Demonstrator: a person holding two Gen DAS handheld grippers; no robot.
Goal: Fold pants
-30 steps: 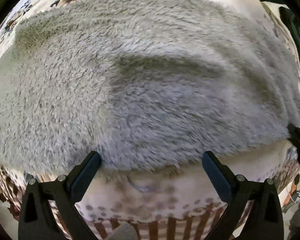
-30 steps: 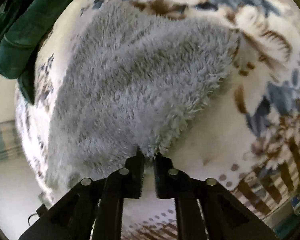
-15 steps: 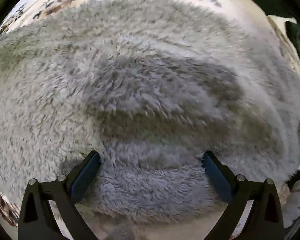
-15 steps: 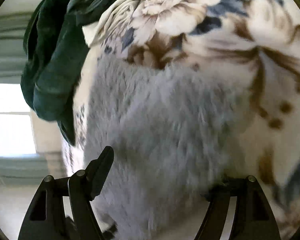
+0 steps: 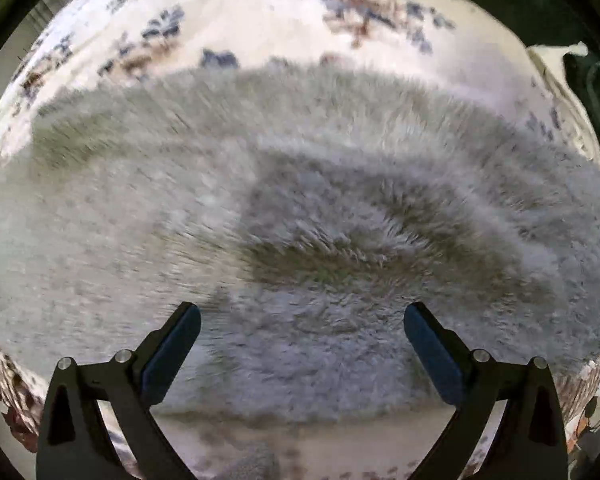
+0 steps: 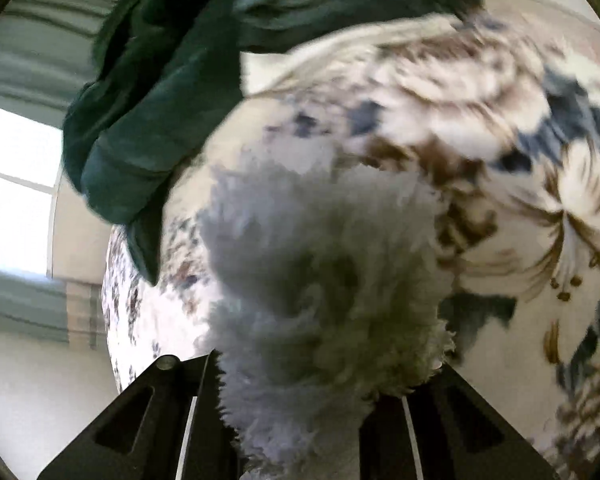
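In the left wrist view the left gripper (image 5: 302, 340) stands wide open at the bottom of the frame, above the fluffy grey pants (image 5: 300, 220), which fill the middle and lie on a flowered blanket (image 5: 260, 20). In the right wrist view the right gripper (image 6: 300, 408) is closed on a bunch of the pants (image 6: 320, 280) in the lower centre. A dark green cloth (image 6: 160, 100) lies in the upper left.

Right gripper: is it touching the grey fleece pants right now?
Touching. In the right wrist view, a bunch of the fleece pants fills the space between the right gripper fingers, pressed against both of them and hiding their tips.
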